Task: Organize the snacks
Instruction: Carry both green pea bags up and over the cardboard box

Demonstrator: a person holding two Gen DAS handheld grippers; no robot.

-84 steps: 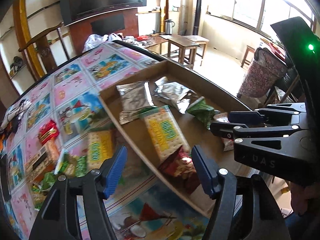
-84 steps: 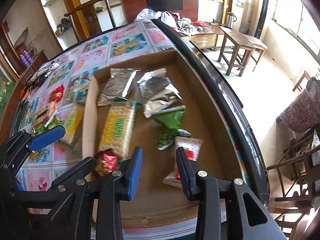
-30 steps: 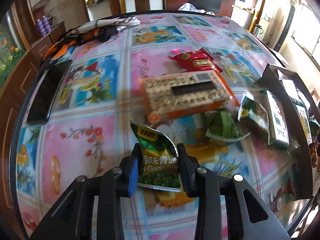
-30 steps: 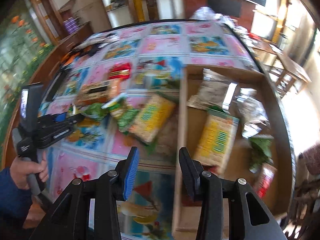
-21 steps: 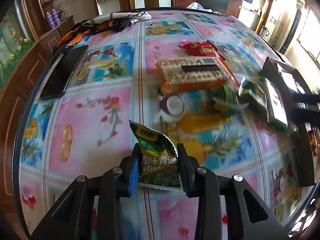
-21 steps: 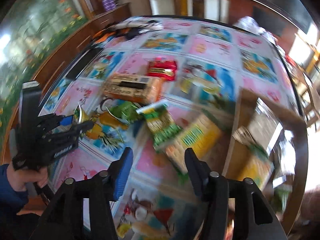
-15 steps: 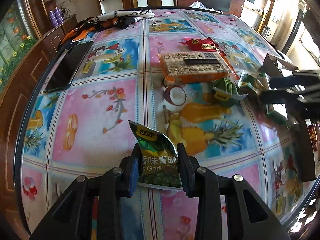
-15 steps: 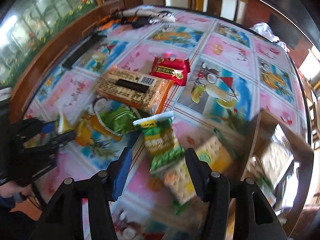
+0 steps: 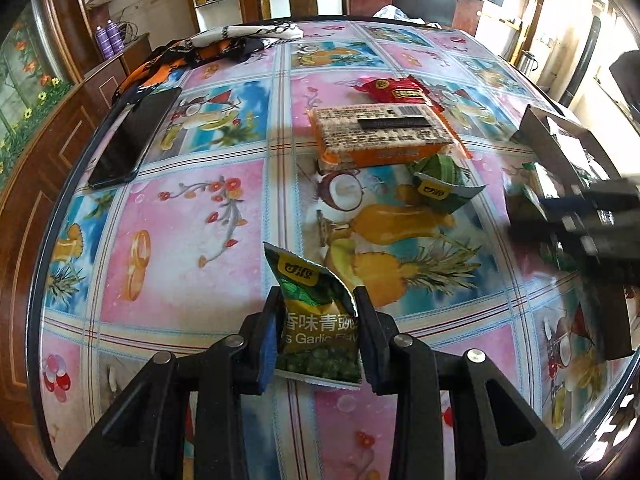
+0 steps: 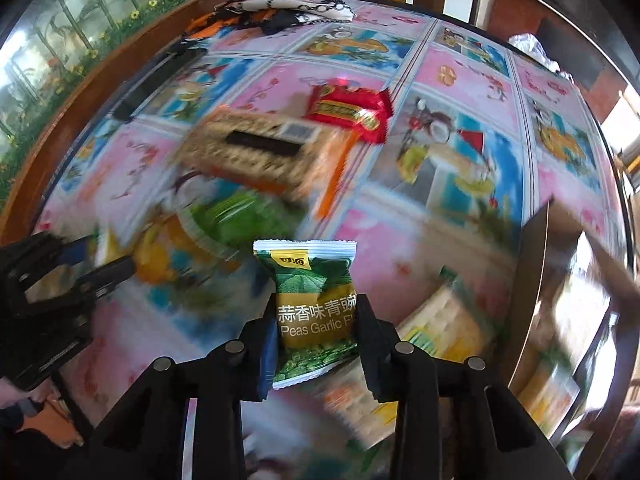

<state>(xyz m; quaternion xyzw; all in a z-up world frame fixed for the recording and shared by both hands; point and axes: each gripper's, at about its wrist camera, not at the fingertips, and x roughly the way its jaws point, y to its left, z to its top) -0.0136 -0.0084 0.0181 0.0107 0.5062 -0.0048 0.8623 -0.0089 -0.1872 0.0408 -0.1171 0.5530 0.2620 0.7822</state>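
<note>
My left gripper (image 9: 316, 330) is shut on a green garlic pea packet (image 9: 316, 312), held above the near part of the table. My right gripper (image 10: 316, 340) is shut on a second green pea packet (image 10: 314, 308); it also shows blurred at the right of the left wrist view (image 9: 576, 216). On the table lie an orange biscuit pack (image 9: 380, 132), a red snack packet (image 9: 394, 90) and a third green packet (image 9: 440, 184). The cardboard box (image 10: 536, 264) stands at the right with snacks inside.
A black phone (image 9: 134, 136) lies at the table's left edge. Crumpled cloth (image 9: 240, 38) lies at the far side. A yellow-green cracker pack (image 10: 444, 320) lies beside the box wall. A fruit-print cloth covers the round table (image 9: 188, 220).
My right gripper swung from the box to the table and closed on a green pea packet, lifting it. My left gripper has drawn back, still holding its packet.
</note>
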